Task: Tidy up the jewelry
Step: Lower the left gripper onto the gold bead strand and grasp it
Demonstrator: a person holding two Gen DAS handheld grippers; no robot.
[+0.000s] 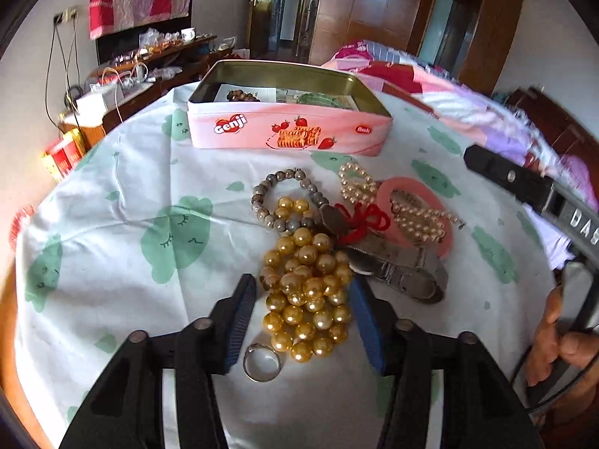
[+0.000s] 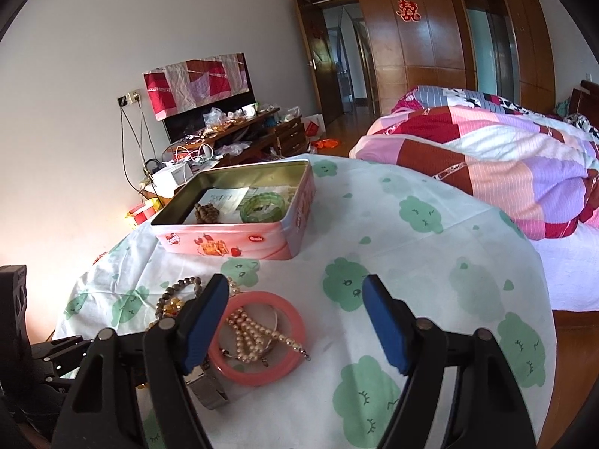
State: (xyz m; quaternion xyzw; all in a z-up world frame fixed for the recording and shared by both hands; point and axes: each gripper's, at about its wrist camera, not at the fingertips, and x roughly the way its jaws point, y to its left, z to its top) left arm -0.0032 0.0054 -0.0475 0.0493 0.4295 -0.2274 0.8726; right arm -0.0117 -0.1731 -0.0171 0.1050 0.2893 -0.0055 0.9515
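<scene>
Left wrist view: the left gripper point(image 1: 305, 321) straddles the heaped strand of large golden pearl beads point(image 1: 307, 292) on the white cloth with green cloud prints point(image 1: 149, 187), jaws spread and pads not yet pressing, likely lined up to pinch it. The right gripper point(image 2: 295, 321) hangs spread and empty beside the pink plastic bangle point(image 2: 258, 336), apparently waiting, while the open pink biscuit tin point(image 1: 288, 131) stands behind the pile, presumably its destination.

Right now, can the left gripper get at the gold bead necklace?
Probably yes: the left gripper is open with the gold bead necklace heaped between its fingers, nothing on top.
</scene>
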